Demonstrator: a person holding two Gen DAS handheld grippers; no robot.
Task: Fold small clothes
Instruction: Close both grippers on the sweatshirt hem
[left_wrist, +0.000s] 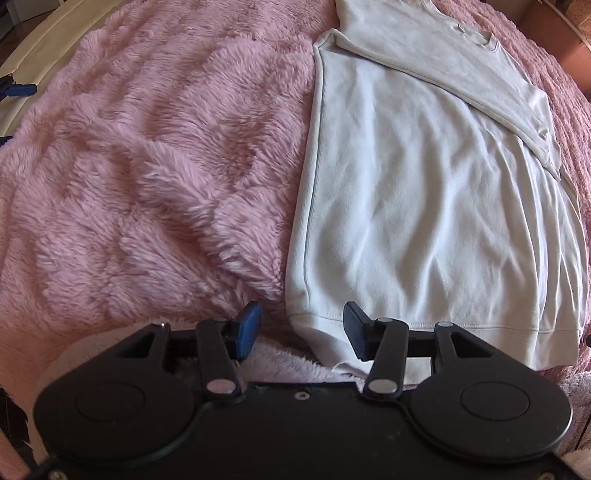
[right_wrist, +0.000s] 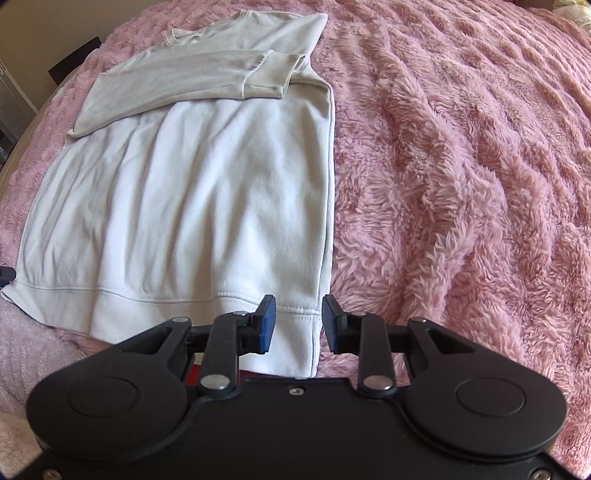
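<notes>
A fluffy pink blanket (left_wrist: 147, 166) is spread across the whole surface, its long pile pressed into ridges and swirls; the same blanket (right_wrist: 461, 166) is seen in the right wrist view. At the left edge of the left wrist view, 1 blue object (left_wrist: 20, 89) is glimpsed beyond the blanket, too cut off to be identified. A brown box-like shape (left_wrist: 554, 33) is seen at the upper right. In the right wrist view, 1 dark rectangular object (right_wrist: 75, 61) is set against a pale wall (right_wrist: 48, 26) at the upper left.
</notes>
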